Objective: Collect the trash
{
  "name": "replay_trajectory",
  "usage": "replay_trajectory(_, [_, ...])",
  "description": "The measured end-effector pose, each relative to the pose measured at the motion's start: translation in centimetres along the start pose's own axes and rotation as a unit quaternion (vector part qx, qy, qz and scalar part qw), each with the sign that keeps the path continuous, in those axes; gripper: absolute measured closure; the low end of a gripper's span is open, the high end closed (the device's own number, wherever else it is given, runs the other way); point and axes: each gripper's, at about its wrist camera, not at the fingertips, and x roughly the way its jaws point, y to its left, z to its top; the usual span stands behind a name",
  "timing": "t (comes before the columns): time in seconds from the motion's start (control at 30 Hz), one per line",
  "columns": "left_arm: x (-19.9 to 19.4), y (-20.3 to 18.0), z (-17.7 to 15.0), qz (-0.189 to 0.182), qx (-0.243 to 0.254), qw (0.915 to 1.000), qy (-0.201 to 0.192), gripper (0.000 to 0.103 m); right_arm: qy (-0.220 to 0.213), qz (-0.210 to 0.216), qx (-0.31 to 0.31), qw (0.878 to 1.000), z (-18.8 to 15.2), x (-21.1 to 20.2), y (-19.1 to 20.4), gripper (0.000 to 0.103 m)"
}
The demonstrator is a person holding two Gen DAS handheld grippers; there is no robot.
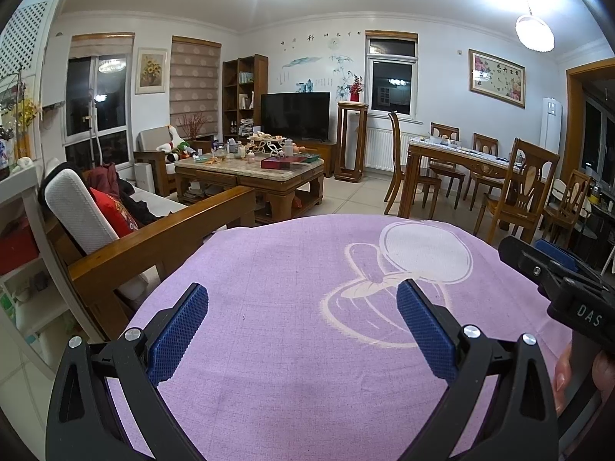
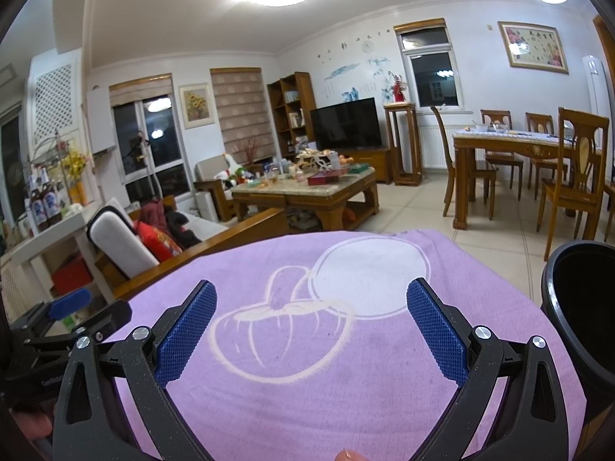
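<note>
While we hold the left gripper (image 1: 302,332) and right gripper (image 2: 311,330) spread wide and empty over the bare purple cloth (image 1: 307,269), the only likely trash we can see lies far ahead on the cluttered desk (image 2: 326,188), with the black bin (image 2: 580,307) just right of the right gripper.

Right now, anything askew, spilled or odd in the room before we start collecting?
Nothing spilled or damaged. The coffee table is heavily cluttered with jars, boxes and scraps, the likeliest place for trash. Clothes lie heaped on the sofa. The purple cloth under both grippers is bare. Left gripper and right gripper jaws open, empty.
</note>
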Motion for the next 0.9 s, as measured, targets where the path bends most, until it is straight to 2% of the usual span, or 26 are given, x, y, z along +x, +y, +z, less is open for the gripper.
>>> replay_trajectory(0.9, [-0.17,-0.07,0.11,0.001,0.0,1.0,0.001,0.005,0.001,0.0,0.001,1.0,0.13,0.0,-0.07,0.005])
